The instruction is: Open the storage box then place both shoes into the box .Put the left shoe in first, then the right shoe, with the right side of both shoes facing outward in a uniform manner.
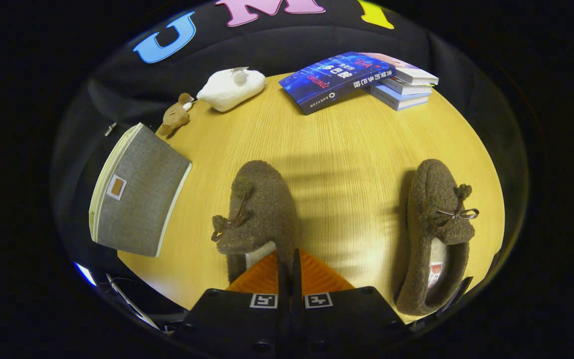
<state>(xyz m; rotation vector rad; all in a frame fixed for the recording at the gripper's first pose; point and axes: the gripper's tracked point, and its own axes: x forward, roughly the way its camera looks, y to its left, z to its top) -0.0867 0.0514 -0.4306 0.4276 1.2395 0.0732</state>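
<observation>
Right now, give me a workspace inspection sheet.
Surface: round wooden table, bare between the shoes.
Job's things: grey storage box closed, at the table's left edge; left shoe just ahead of the fingers; right shoe to its right, apart.
Clutter: book stack, white plush, brown plush at the far side.
Grippers: hand-held gripper shut, empty, fingertips at the left shoe's heel.
Cables: thin lines below the box, unclear.
Surroundings: black cloth wall.

I count two fuzzy brown shoes (262, 209) (436, 234), one grey storage box (137, 192), three books (337, 80) (406, 72) (399, 97), one white plush toy (231, 88), one small brown plush toy (176, 115), one wooden table (347, 149), and one gripper (290, 264), fingers pressed together.
</observation>
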